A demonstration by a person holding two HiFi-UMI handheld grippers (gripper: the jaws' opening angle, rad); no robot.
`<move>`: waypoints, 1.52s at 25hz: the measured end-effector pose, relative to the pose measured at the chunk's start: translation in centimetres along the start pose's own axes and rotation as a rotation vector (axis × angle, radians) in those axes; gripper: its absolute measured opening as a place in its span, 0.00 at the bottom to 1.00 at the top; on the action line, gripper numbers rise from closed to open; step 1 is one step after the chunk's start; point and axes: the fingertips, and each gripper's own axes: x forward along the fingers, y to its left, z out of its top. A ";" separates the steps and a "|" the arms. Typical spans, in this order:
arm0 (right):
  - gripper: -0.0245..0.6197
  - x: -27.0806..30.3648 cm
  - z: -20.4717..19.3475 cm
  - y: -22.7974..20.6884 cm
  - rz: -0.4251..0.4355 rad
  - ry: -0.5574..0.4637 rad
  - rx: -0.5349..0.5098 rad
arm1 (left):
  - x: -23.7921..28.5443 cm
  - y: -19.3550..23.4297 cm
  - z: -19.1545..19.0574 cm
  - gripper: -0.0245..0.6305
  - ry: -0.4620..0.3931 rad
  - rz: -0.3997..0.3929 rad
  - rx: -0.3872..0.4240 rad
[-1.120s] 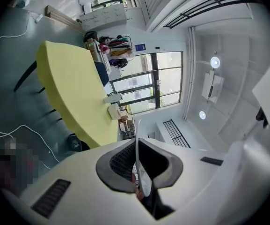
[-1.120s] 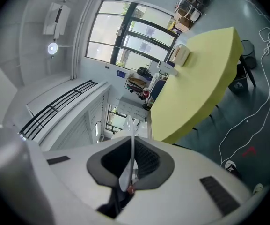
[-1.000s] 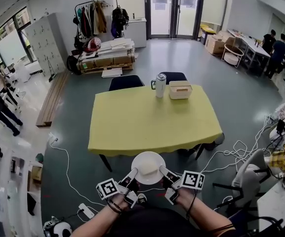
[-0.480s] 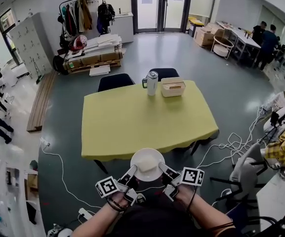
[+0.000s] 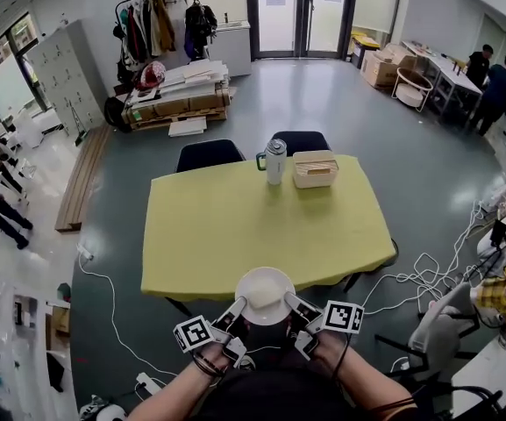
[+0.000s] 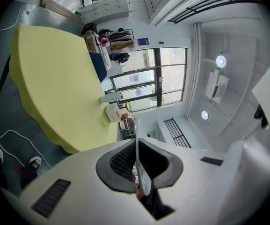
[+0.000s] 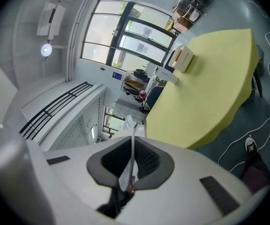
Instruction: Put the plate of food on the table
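In the head view a white plate [image 5: 265,295] with a pale piece of food on it hangs just short of the near edge of the yellow table [image 5: 235,226]. My left gripper [image 5: 235,312] is shut on the plate's left rim and my right gripper [image 5: 293,307] is shut on its right rim. In the left gripper view the plate's thin edge [image 6: 138,161] runs between the dark pads [image 6: 120,165] of the left gripper [image 6: 139,172]. The right gripper view shows the same edge [image 7: 132,161] pinched in the right gripper [image 7: 131,172].
At the table's far side stand a metal flask [image 5: 275,160] and a cream box [image 5: 314,170], with two dark chairs [image 5: 209,154] behind. Cables [image 5: 410,279] trail over the floor at right and left. A chair [image 5: 450,314] and desk stand at right; people stand far off.
The table has come slightly closer and shifted in view as I walk toward it. Both grippers keep their hold on the plate.
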 end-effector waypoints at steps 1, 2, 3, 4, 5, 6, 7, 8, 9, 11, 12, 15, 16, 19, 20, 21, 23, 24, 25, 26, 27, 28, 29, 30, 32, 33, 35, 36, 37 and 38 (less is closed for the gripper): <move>0.07 0.2 1.1 -0.4 0.003 0.011 -0.008 | 1.1 0.1 0.1 0.07 -0.009 -0.001 -0.002; 0.07 0.4 2.3 -0.8 0.005 0.021 -0.016 | 2.2 0.3 0.3 0.07 -0.015 0.008 0.009; 0.07 0.5 3.5 -1.2 0.007 0.030 -0.022 | 3.3 0.5 0.6 0.07 -0.022 0.016 0.020; 0.07 0.7 4.7 -1.6 0.009 0.038 -0.023 | 4.6 0.5 0.8 0.07 -0.030 0.016 0.020; 0.07 0.9 5.9 -2.0 0.010 0.047 -0.023 | 5.9 0.5 1.0 0.07 -0.038 0.013 0.013; 0.07 1.1 7.1 -2.5 0.011 0.056 -0.023 | 7.1 0.5 1.1 0.07 -0.047 0.011 0.005; 0.07 1.2 8.2 -3.0 0.010 0.065 -0.024 | 8.3 0.6 1.2 0.07 -0.056 0.011 0.001; 0.07 1.3 9.3 -3.7 0.009 0.076 -0.026 | 9.4 0.8 1.1 0.07 -0.065 0.012 0.000; 0.07 1.4 10.2 -4.3 0.008 0.088 -0.028 | 10.4 1.1 1.1 0.07 -0.074 0.016 0.003; 0.07 1.6 11.8 -5.5 0.007 0.109 -0.029 | 12.1 1.8 1.2 0.07 -0.089 0.043 0.023; 0.07 1.7 12.6 -6.0 0.007 0.118 -0.028 | 12.8 2.3 1.3 0.07 -0.093 0.068 0.045; 0.07 2.4 14.4 -7.4 0.004 0.145 -0.034 | 14.6 3.6 2.0 0.07 -0.104 0.125 0.097; 0.07 2.7 14.8 -8.0 0.003 0.154 -0.038 | 15.2 3.9 2.1 0.07 -0.111 0.127 0.092; 0.08 3.4 15.5 -10.0 -0.008 0.166 -0.029 | 16.6 5.3 2.3 0.07 -0.113 0.139 0.089; 0.08 3.7 15.6 -10.7 -0.014 0.166 -0.028 | 16.9 6.1 2.4 0.07 -0.106 0.156 0.108; 0.08 3.9 15.8 -11.4 -0.021 0.167 -0.031 | 17.2 6.9 2.5 0.07 -0.099 0.168 0.125; 0.08 4.5 16.0 -12.7 -0.038 0.168 -0.044 | 17.8 8.3 2.8 0.07 -0.087 0.180 0.142; 0.08 4.8 16.0 -13.3 -0.047 0.168 -0.051 | 18.0 9.1 2.9 0.07 -0.083 0.184 0.145; 0.08 5.1 16.0 -13.9 -0.055 0.167 -0.056 | 18.2 9.8 3.0 0.07 -0.077 0.189 0.146; 0.08 5.4 16.0 -14.5 -0.063 0.165 -0.060 | 18.4 10.6 3.1 0.08 -0.072 0.194 0.149; 0.08 5.7 16.0 -15.1 -0.072 0.162 -0.064 | 18.7 11.4 3.2 0.08 -0.066 0.198 0.152; 0.08 6.1 16.0 -15.8 -0.081 0.158 -0.067 | 18.9 12.3 3.3 0.08 -0.062 0.204 0.157; 0.08 6.5 15.9 -16.5 -0.090 0.155 -0.070 | 19.1 13.2 3.5 0.08 -0.057 0.211 0.162; 0.08 6.9 15.8 -17.2 -0.099 0.152 -0.074 | 19.2 14.0 3.7 0.09 -0.052 0.220 0.169; 0.08 7.7 15.5 -18.7 -0.121 0.151 -0.088 | 19.5 15.8 4.0 0.09 -0.039 0.242 0.182; 0.08 8.1 15.4 -19.5 -0.132 0.152 -0.092 | 19.7 16.7 4.0 0.10 -0.031 0.253 0.185; 0.08 8.7 15.1 -21.5 -0.152 0.150 -0.091 | 20.0 18.7 4.0 0.10 -0.014 0.277 0.189; 0.08 9.0 14.8 -22.4 -0.160 0.148 -0.089 | 20.1 19.6 4.1 0.10 -0.005 0.290 0.193; 0.08 9.4 14.6 -23.4 -0.168 0.146 -0.088 | 20.2 20.6 4.1 0.10 0.005 0.303 0.199; 0.09 9.7 14.3 -24.3 -0.177 0.144 -0.085 | 20.3 21.5 4.2 0.10 0.016 0.317 0.205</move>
